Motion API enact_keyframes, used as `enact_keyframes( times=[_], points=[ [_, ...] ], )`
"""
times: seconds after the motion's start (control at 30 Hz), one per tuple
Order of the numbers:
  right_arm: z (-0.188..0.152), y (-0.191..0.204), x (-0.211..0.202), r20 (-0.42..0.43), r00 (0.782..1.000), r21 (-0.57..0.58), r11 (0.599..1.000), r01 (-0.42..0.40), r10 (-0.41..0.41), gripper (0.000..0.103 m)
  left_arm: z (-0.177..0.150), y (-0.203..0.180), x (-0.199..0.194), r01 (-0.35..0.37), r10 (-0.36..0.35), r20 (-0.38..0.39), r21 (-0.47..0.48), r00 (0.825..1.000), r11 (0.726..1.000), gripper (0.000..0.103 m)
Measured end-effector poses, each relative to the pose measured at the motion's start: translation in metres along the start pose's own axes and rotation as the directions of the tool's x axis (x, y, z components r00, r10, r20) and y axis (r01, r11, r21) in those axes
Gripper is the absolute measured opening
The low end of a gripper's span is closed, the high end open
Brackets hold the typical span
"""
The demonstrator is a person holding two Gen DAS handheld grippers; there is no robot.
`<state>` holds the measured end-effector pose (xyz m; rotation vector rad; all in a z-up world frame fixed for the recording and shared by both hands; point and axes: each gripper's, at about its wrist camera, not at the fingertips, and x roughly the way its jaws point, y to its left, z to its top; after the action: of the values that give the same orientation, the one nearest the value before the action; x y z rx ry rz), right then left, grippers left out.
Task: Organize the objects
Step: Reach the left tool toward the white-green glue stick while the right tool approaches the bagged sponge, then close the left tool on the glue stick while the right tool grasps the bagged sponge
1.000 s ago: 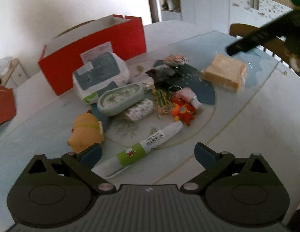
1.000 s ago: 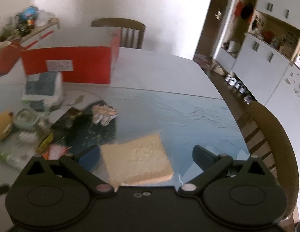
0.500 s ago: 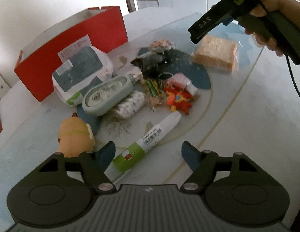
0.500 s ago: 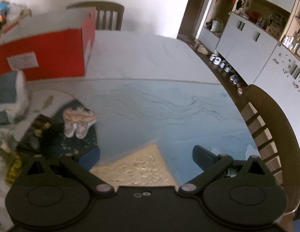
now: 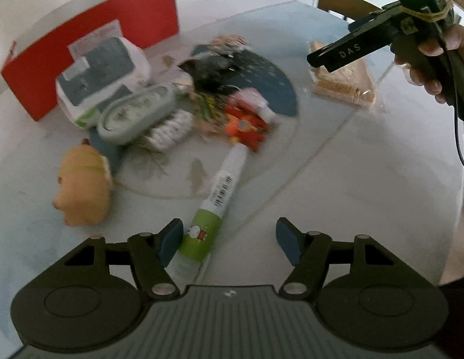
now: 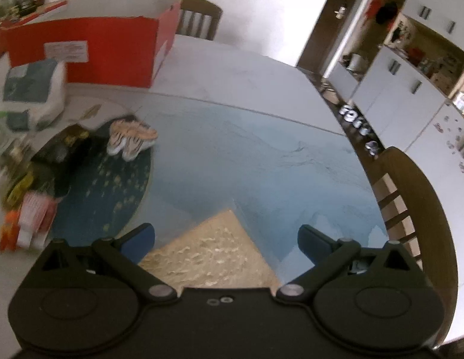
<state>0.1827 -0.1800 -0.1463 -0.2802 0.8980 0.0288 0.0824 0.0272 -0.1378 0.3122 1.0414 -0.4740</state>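
Note:
A white and green tube (image 5: 214,206) lies on the table, its green end between the fingers of my left gripper (image 5: 229,239). The jaws are closing; the left pad is close beside the tube and the right pad stands well off it. My right gripper (image 6: 227,240) is open and straddles a wrapped slice of bread (image 6: 208,254), with neither pad touching it. In the left wrist view the right gripper (image 5: 336,56), held by a hand, hangs just over the bread (image 5: 342,86).
A red box (image 5: 91,39) stands at the back left. In front of it lie a tissue pack (image 5: 103,74), a green case (image 5: 136,113), a yellow pig toy (image 5: 82,185), an orange toy (image 5: 247,128) and other small items. A chair (image 6: 402,209) is at the right edge.
The left jaws have narrowed and now flank the tube's green end. The right gripper has sunk over the bread, which now sits between its fingers.

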Motion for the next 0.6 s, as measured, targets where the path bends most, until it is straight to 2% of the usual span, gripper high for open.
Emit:
enact_keyframes(
  times=[0.13,0.2,0.23,0.3,0.4,0.6],
  points=[
    [-0.011,-0.008,-0.011,-0.019,0.999,-0.011,0.999,-0.036,0.035,0.102,-0.001,-0.008,-0.001,-0.005,0.005,-0.003,0.027,1.0,1.0,0.068],
    [-0.012,-0.014,-0.016,-0.041,0.997,0.05,0.997,-0.056,0.058,0.103,0.0,-0.006,0.0,-0.015,0.015,0.0,0.012,1.0,1.0,0.066],
    [-0.013,-0.018,-0.016,-0.064,0.995,0.096,0.993,-0.075,0.082,0.103,0.001,-0.004,0.001,-0.015,0.015,-0.002,-0.005,1.0,1.0,0.06],
    [-0.015,-0.02,-0.014,-0.1,0.987,0.168,0.979,-0.111,0.129,0.103,0.003,0.001,0.001,-0.009,0.009,-0.006,-0.04,1.0,0.999,0.056],
    [-0.017,-0.021,-0.011,-0.128,0.983,0.247,0.964,-0.099,0.134,0.103,0.003,0.003,0.001,-0.022,0.022,-0.002,-0.042,1.0,0.999,0.055],
    [-0.017,-0.024,-0.006,-0.166,0.969,0.348,0.93,-0.116,0.183,0.103,0.002,0.0,0.0,-0.016,0.017,0.008,-0.053,1.0,0.998,0.044]
  ],
)
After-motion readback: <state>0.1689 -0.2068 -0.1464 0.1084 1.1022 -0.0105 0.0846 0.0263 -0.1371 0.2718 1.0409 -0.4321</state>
